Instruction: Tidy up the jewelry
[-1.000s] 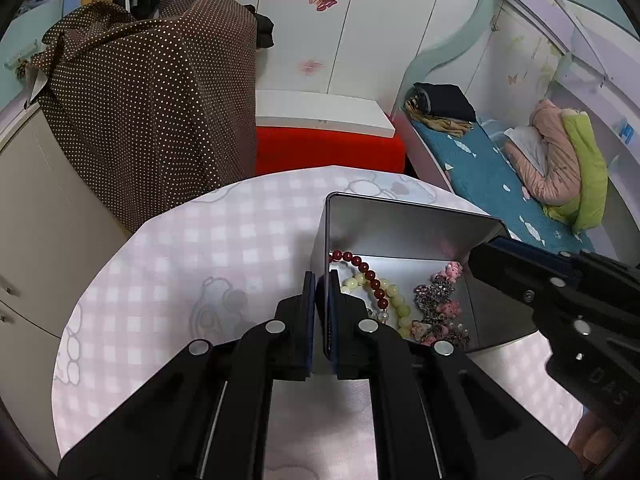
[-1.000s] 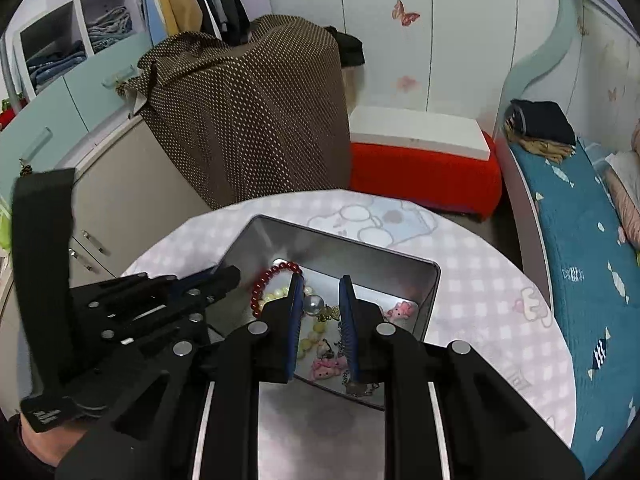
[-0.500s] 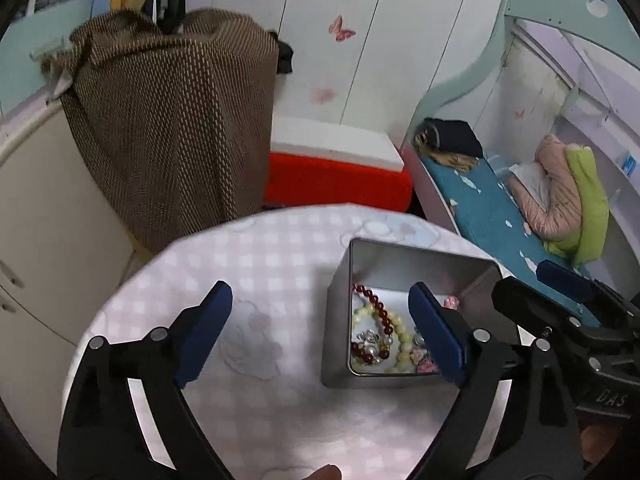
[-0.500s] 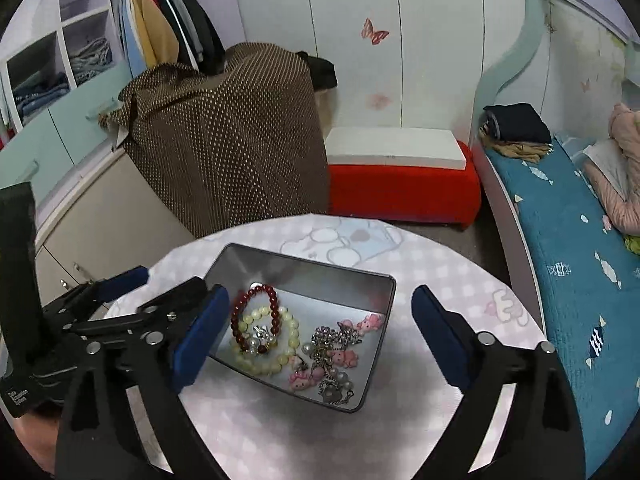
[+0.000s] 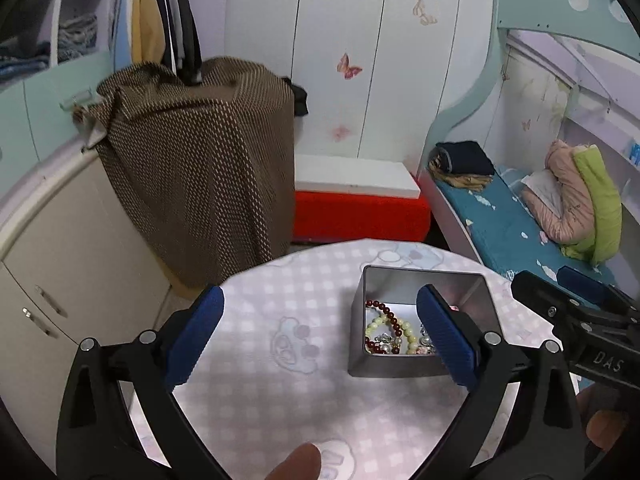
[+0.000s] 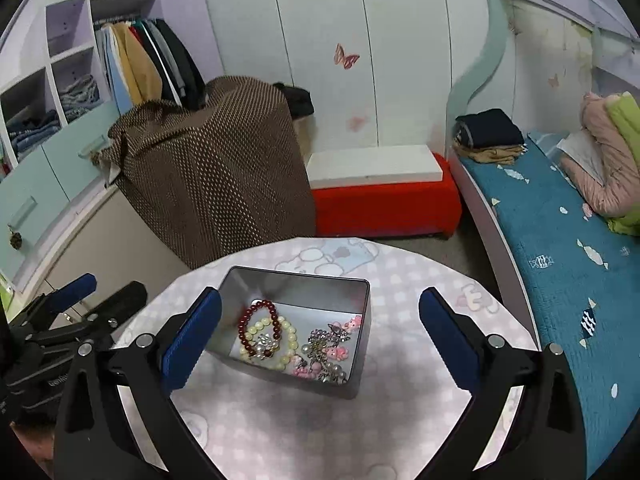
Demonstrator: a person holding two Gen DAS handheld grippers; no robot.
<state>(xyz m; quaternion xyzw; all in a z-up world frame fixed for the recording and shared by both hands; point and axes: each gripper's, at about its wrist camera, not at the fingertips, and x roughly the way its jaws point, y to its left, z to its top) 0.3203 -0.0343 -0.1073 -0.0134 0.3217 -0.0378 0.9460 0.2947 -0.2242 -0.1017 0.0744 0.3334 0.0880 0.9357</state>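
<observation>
A brushed, matt grey metal tin (image 6: 316, 292) sits on my surface (image 6: 280, 420), which is covered in soft-looking pink checked cloth with pale cartoon prints. Inside lie glossy dark red beads (image 6: 256, 320), milky cream beads (image 6: 286, 330) and sparkling silvery trinkets (image 6: 322, 338). My fingers (image 6: 192, 338) wear textured blue rubbery pads on matt black plastic frames.
</observation>
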